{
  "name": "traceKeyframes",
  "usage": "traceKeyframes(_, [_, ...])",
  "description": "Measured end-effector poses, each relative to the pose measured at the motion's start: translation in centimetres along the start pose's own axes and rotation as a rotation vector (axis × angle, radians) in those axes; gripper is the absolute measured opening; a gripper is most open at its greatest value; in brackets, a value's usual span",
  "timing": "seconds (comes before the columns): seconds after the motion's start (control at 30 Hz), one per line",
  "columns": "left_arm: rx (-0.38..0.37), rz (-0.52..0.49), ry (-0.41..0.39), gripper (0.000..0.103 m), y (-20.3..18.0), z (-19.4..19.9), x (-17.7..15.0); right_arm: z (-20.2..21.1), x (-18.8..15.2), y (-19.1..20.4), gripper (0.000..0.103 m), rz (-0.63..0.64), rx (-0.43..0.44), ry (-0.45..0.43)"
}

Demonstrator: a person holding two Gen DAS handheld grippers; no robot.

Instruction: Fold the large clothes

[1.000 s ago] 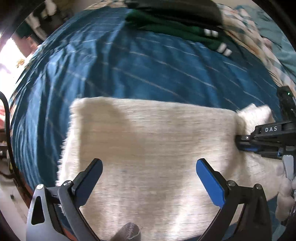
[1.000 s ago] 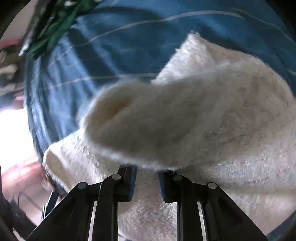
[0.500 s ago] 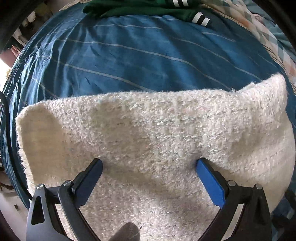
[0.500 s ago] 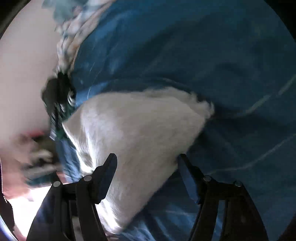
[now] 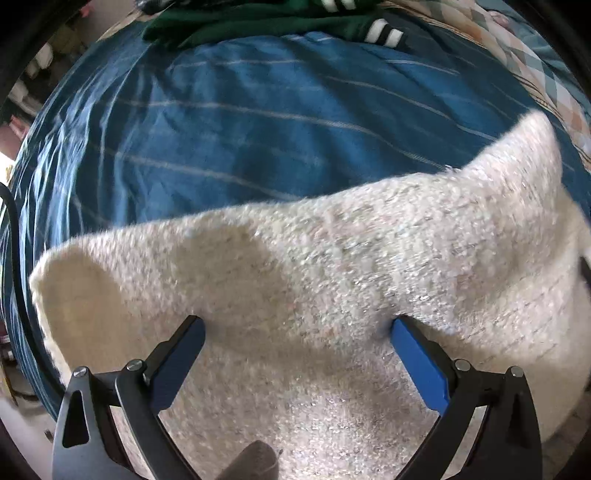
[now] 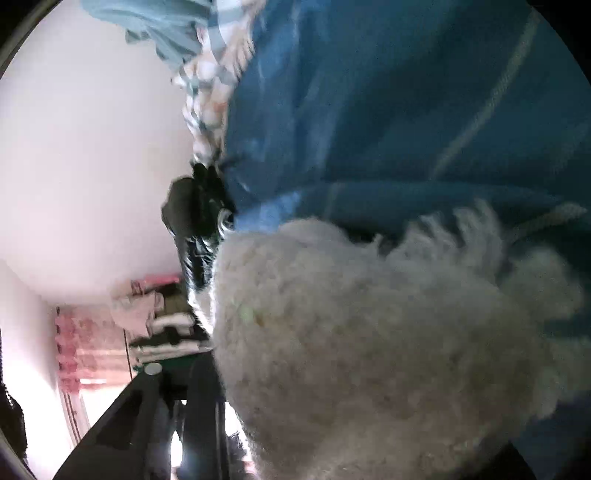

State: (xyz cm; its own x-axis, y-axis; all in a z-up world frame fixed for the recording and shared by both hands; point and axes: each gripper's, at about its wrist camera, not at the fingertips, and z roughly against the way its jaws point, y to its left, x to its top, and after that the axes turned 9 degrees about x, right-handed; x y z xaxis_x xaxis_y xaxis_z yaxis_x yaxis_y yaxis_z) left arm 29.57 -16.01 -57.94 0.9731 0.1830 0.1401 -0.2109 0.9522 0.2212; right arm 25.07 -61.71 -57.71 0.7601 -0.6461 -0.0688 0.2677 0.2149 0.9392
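A cream fuzzy knit garment (image 5: pixel 332 266) lies spread on the blue striped bedding (image 5: pixel 221 129). My left gripper (image 5: pixel 295 332) points straight down over its middle, open wide, and its blue-padded fingertips (image 5: pixel 410 343) rest on the knit. The garment's right corner (image 5: pixel 528 155) stands up. In the right wrist view the picture is rolled on its side. The cream garment (image 6: pixel 369 332) bulges up close to the camera. My right gripper (image 6: pixel 258 369) is closing with that fabric between its jaws. Only one finger (image 6: pixel 203 384) shows; the knit hides the other.
A green garment with white stripes (image 5: pixel 258 18) lies at the far side of the bed beside a checked blanket (image 5: pixel 535 66). The right wrist view also shows a white wall (image 6: pixel 92 166), a dark object (image 6: pixel 192 221) at the bed's edge and stacked clothes (image 6: pixel 159 321).
My left gripper sank closer to the garment, staying open. The right gripper let go of the fold, opened, swung sideways and rolled, and its fingers have since narrowed on the knit.
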Motion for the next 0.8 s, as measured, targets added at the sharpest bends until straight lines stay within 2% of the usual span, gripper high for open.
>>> traceKeyframes(0.1, [-0.038, -0.046, -0.037, 0.103, -1.9, 0.6, 1.6, 2.1, -0.4, 4.1, 0.027, 0.045, 0.025, -0.04])
traceKeyframes(0.27, [-0.207, -0.115, -0.045, 0.103, -5.8, 0.1, 5.0, 4.5, -0.7, 10.9, 0.027, 0.198, 0.018, -0.074])
traceKeyframes(0.33, [-0.264, -0.105, -0.022, 0.103, -6.4, -0.2, 6.3, 4.2, -0.7, 13.1, 0.027, 0.267, -0.019, -0.07])
traceKeyframes(0.4, [-0.277, -0.066, -0.004, 0.103, -5.3, 0.2, 6.8, 3.4, -1.2, 14.8, 0.027, 0.302, -0.032, -0.044])
traceKeyframes(0.47, [-0.294, 0.013, -0.019, 0.103, -2.1, 1.4, 6.2, 2.2, -2.5, 16.7, 0.027, 0.339, -0.019, 0.009])
traceKeyframes(0.57, [-0.275, 0.15, -0.027, 0.103, 4.4, 3.4, 3.7, -1.4, -5.7, 19.8, 0.027, 0.386, 0.005, 0.124])
traceKeyframes(0.7, [-0.181, 0.338, -0.007, 0.103, 14.8, 4.7, -1.9, -6.7, -12.0, 20.6, 0.027, 0.399, 0.038, 0.309])
traceKeyframes(0.8, [-0.092, 0.458, 0.03, 0.103, 21.4, 5.2, -7.0, -11.9, -17.5, 18.7, 0.027, 0.399, 0.013, 0.454])
